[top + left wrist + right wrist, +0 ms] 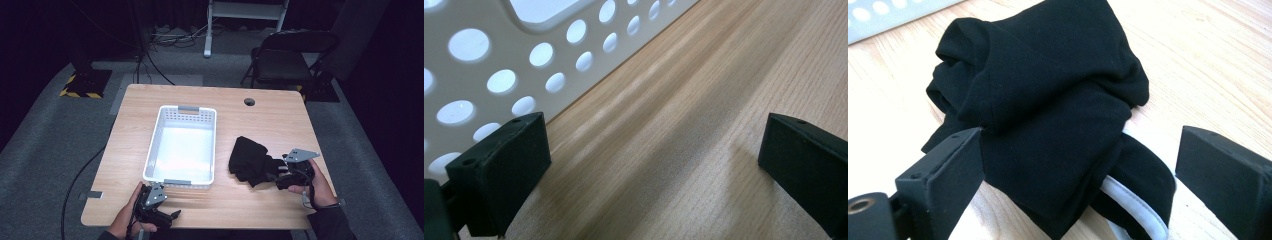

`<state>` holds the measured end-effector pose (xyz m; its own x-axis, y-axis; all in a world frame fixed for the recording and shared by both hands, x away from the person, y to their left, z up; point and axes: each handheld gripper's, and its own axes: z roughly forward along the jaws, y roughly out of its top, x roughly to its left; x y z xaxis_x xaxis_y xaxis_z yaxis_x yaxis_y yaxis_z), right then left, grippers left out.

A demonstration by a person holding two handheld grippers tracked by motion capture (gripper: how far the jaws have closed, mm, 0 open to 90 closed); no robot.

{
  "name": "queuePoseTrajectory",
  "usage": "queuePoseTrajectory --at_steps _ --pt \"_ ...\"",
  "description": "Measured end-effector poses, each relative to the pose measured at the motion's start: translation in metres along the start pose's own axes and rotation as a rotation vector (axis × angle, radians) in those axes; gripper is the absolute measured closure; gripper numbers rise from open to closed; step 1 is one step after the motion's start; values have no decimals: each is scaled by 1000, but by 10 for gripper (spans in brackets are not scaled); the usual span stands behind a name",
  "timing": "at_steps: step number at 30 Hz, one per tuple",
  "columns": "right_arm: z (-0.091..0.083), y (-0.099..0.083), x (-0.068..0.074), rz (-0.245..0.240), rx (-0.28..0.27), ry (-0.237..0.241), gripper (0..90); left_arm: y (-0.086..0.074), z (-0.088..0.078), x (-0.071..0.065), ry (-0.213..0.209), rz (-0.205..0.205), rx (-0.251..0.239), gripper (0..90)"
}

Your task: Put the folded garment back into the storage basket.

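A pale wooden desk point(280, 125) stands on grey carpet floor point(45, 135). Behind it, a dark folding chair point(285, 57), a white metal frame point(245, 15), loose cables point(175, 37) and black curtains.

One white basket point(182, 145), one black garment point(248, 160), two tools point(176, 214), one chair point(289, 59)

Basket point(182, 145) at tabletop point(270, 120) centre-left. Bundled garment point(248, 160) on tabletop just right of basket, apart from it. Right gripper point(280, 172) at garment's right edge, garment between its fingers point(943, 170). Left gripper point(167, 216) at near edge, just before basket's near-left corner. Chair point(287, 57) on floor behind tabletop, right.
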<state>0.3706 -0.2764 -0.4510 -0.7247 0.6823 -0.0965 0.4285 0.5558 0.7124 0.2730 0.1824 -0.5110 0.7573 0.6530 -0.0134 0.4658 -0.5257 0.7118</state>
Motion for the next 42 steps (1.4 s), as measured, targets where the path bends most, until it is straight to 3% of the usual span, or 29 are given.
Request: queuePoseTrajectory --at_steps 15,42 --pt "10 8 4 -23 4 16 60 0 0 0 0 0 0 3" --pt "23 16 2 -21 11 26 71 0 0 0 0 0 0 3"
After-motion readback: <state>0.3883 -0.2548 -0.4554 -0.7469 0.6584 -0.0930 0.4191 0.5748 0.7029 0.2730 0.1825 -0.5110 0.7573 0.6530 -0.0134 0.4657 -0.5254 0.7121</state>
